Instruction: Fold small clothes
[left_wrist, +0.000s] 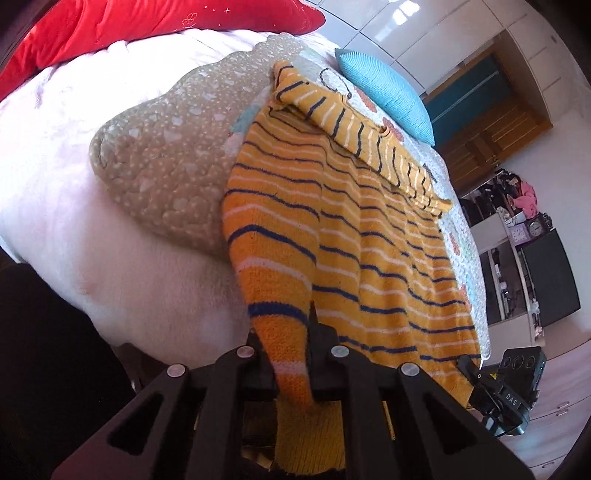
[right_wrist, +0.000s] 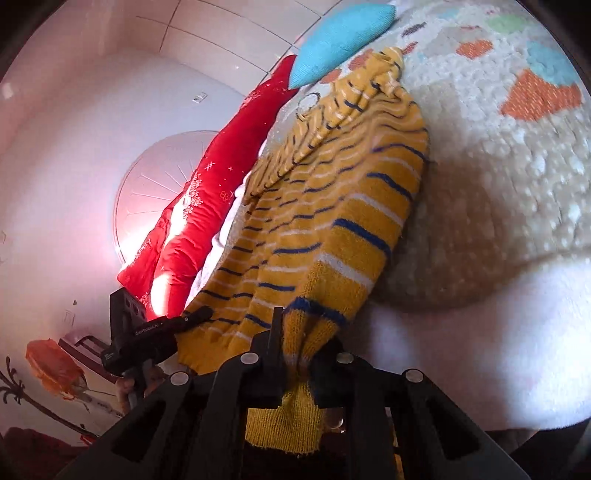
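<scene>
A small yellow knit sweater (left_wrist: 369, 229) with navy and white stripes lies flat on a patterned quilt (left_wrist: 166, 147), its sleeves folded across the far end. My left gripper (left_wrist: 286, 328) is shut on one hem corner, which is lifted and bunched between the fingers. In the right wrist view the same sweater (right_wrist: 325, 206) runs away from my right gripper (right_wrist: 304, 328), which is shut on the other hem corner. Each view also shows the other tool at the hem: the right gripper (left_wrist: 467, 363) and the left gripper (right_wrist: 201, 313).
A turquoise cushion (left_wrist: 384, 92) lies beyond the sweater and a red duvet (left_wrist: 147, 26) at the bed's head. A white blanket (left_wrist: 74, 221) hangs over the near bed edge. Wardrobe doors (left_wrist: 461, 44) and shelves with a clock (left_wrist: 533, 229) stand past the bed.
</scene>
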